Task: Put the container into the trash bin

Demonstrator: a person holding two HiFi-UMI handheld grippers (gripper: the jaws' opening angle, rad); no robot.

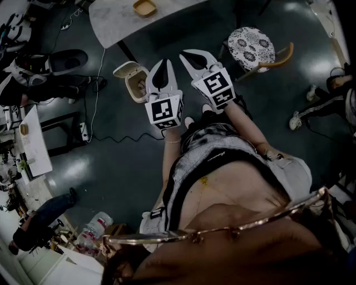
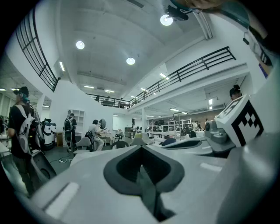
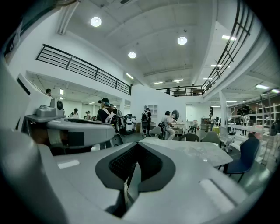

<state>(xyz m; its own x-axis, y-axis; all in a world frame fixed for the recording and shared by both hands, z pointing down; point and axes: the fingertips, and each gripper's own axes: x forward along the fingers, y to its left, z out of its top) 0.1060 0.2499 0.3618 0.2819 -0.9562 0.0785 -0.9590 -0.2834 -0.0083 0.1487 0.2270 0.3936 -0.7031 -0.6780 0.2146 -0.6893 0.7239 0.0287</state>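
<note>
A shallow tan container (image 1: pixel 145 8) sits on the grey-white table (image 1: pixel 114 22) at the top of the head view, well beyond both grippers. On the dark floor stands a small beige trash bin (image 1: pixel 135 84) with its lid flipped open, partly hidden behind my left gripper (image 1: pixel 162 61). That gripper is shut with nothing in it, and its jaws meet in the left gripper view (image 2: pixel 141 151). Beside it, my right gripper (image 1: pixel 187 55) is also shut and empty (image 3: pixel 135 146). Both are held out in front of the person's body and point about level toward the table (image 3: pixel 192 151).
A round patterned stool (image 1: pixel 251 48) stands right of the grippers. A cable (image 1: pixel 93 106) runs across the floor at the left, near a workbench (image 1: pixel 33 145) and a seated person (image 1: pixel 33 228). Bottles (image 1: pixel 94 227) lie at the lower left. Other people stand further off in the hall.
</note>
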